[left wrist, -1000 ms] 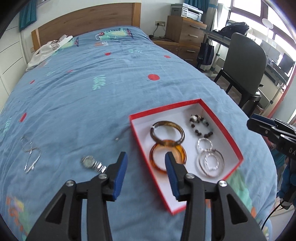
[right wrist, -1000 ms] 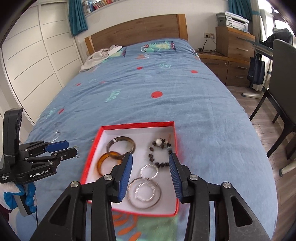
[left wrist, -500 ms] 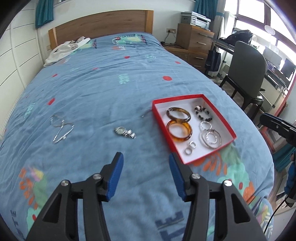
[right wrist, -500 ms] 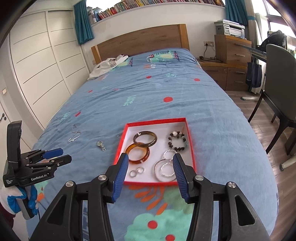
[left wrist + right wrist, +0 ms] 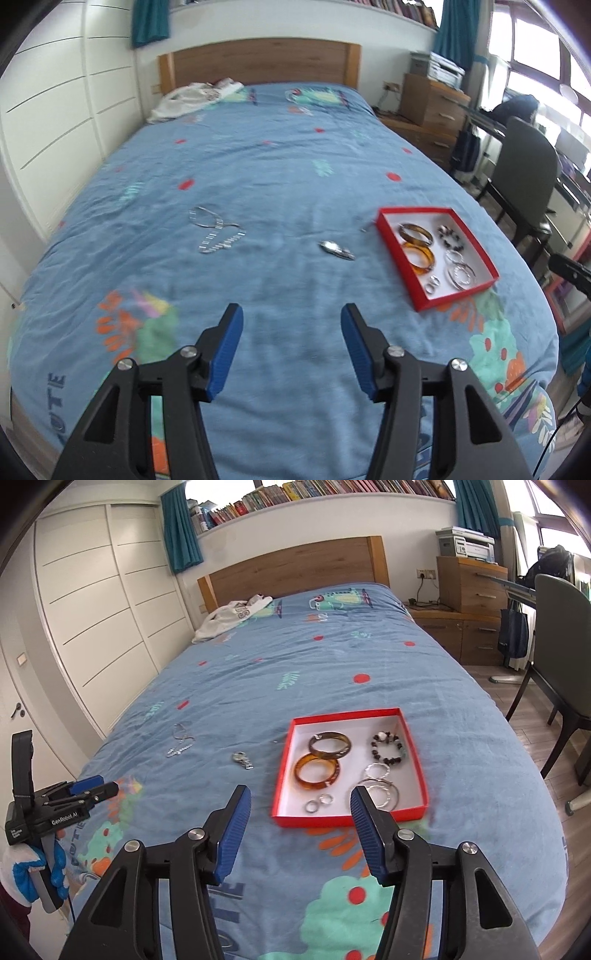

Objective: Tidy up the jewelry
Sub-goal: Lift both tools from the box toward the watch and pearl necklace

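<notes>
A red box with a white inside lies on the blue bedspread. It holds an amber bangle, a brown bangle, a bead bracelet, silver hoops and two small rings. A silver watch and a silver necklace lie loose on the bed left of the box. My left gripper is open and empty, well short of the watch; it also shows at the left of the right wrist view. My right gripper is open and empty, just short of the box.
White clothing lies near the wooden headboard. A chair and wooden drawers stand right of the bed. White wardrobe doors stand on the left. My right gripper's tip shows at the right edge of the left wrist view.
Both grippers have pulled back and up from the box, so more of the bed shows. Two small rings now lie in the box. The left gripper has swung left.
</notes>
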Demonstrator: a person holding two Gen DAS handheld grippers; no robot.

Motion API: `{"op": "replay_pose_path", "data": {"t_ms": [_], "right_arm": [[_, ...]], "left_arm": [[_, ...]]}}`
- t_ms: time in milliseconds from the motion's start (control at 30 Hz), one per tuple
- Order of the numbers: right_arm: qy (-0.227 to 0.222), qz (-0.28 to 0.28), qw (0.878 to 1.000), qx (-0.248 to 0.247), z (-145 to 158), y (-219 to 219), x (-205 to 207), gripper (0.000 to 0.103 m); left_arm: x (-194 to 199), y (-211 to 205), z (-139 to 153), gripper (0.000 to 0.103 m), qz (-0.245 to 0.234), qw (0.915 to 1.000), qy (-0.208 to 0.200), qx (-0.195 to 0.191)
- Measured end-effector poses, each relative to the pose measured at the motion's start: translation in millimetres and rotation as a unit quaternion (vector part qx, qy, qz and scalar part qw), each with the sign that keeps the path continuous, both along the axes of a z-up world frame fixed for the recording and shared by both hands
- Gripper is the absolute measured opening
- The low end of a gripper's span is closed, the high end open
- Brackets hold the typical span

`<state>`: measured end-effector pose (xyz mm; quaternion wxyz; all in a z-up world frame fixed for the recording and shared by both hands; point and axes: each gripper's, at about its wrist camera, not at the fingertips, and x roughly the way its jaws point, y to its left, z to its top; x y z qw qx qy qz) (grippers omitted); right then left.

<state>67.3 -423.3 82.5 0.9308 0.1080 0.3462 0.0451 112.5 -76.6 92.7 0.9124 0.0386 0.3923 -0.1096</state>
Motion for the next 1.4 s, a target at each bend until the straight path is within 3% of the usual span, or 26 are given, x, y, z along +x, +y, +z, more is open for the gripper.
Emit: {"op": "replay_pose_path", "data": {"t_ms": [167,467,800,1400], "right_arm": [[-0.006,0.014,1.000,-0.004,8,22,-11,0.058],[0.001,0.048,0.999,-0.023,6,64,-11,0.062],[0.016,0.073,0.997,-0.032,-9,105,12,0.064],[0.055,0.109,0.992,-0.021,-48,133,68,0.064]], "left_arm": [[-21,30,11,0.053,0.029,0.9992,-0.026,0.002],[-34,64,3,0.055,0.058,0.9973,-0.045,0.011],[-6,83,-8,0.057,0.061,0.9975,-0.035,0.006],[56,72,-40,0.058,0.040,0.9989,-0.006,0.026]]}}
